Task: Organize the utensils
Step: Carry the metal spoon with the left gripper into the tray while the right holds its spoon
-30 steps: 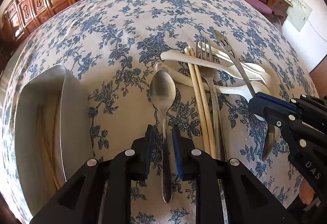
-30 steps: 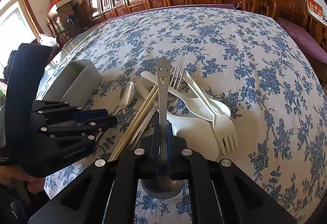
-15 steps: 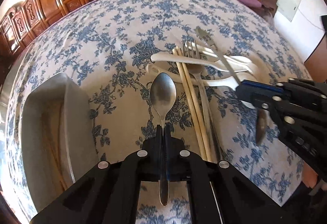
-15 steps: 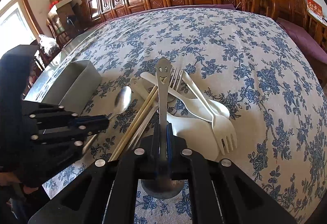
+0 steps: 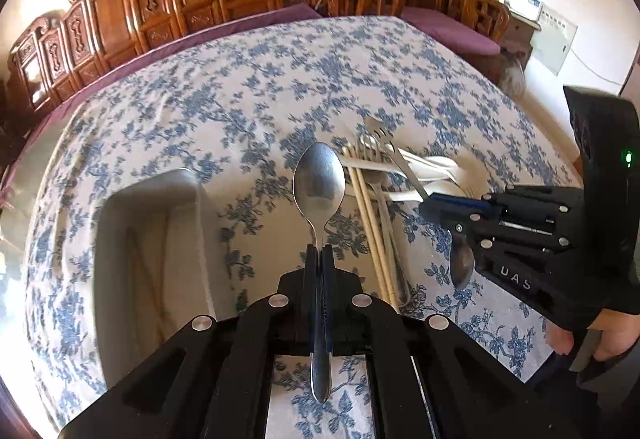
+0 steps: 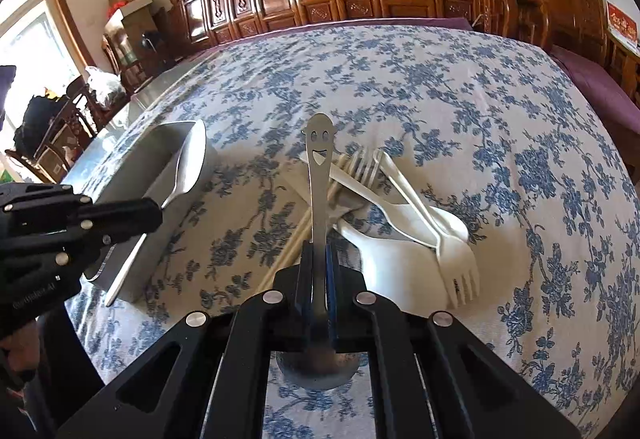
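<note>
Above the flowered worktop (image 5: 248,107), the left tongs (image 5: 319,253) pinch a steel spoon (image 5: 319,183) by its handle, lifted beside the grey tray (image 5: 152,231). The right tongs (image 6: 319,253) clamp a smiley-handled spoon (image 6: 319,167) over the remaining utensil pile (image 6: 404,223).

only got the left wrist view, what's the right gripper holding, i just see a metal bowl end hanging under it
observer: The right gripper is shut on a steel spoon with a smiley face cut into its handle; the face end points away from the camera.
operator: whats hidden behind that gripper for me
observer: The tines of a white plastic fork, lying beside a large white plastic spoon.
operator: and how does my side look from there
observer: The left gripper holds the plain steel spoon off the cloth, its bowl showing in front of the grey metal tray.
</note>
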Demonstrator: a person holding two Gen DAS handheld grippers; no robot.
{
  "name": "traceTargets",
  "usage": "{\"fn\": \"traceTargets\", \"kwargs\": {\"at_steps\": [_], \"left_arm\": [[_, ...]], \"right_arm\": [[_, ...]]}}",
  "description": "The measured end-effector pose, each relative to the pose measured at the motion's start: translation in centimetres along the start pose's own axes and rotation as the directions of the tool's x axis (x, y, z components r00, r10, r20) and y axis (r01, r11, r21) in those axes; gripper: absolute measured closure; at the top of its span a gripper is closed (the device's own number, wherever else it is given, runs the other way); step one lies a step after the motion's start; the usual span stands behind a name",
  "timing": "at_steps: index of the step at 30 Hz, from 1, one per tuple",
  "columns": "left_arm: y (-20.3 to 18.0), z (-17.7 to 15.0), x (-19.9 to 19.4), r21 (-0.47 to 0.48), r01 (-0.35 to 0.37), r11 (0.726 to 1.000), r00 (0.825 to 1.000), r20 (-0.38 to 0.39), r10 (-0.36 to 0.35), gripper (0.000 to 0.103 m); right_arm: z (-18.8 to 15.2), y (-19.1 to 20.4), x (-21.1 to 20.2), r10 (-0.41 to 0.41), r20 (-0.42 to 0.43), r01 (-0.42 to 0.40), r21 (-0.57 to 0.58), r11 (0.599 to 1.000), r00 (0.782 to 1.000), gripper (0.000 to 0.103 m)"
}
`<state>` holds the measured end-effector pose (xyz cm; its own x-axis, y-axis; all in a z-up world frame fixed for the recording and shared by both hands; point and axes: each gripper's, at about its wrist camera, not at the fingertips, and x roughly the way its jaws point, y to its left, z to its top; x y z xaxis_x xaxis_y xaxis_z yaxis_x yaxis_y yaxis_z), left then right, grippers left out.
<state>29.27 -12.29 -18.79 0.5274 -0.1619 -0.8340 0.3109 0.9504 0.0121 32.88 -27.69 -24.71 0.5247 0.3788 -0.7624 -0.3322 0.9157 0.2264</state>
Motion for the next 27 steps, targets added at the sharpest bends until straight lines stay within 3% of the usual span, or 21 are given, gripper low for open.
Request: {"fn": "traceTargets", "kwargs": {"at_steps": [15, 27], "left_arm": [[6.4, -1.0, -3.3, -0.084, -0.075, 0.994, 0.996, 0.042, 0.079, 0.101], [10.9, -3.7, 2.9, -0.116, -0.121, 0.986, 0.99, -0.082, 0.112, 0.101]], "right_arm": [[0.5, 6.5, -1.7, 0.084, 0.036, -0.079, -0.119, 0.99, 0.996, 0.096], [0.0, 7.6, -0.8, 0.09, 0.006, -0.088, -0.143, 0.986, 0.996, 0.096]]}}
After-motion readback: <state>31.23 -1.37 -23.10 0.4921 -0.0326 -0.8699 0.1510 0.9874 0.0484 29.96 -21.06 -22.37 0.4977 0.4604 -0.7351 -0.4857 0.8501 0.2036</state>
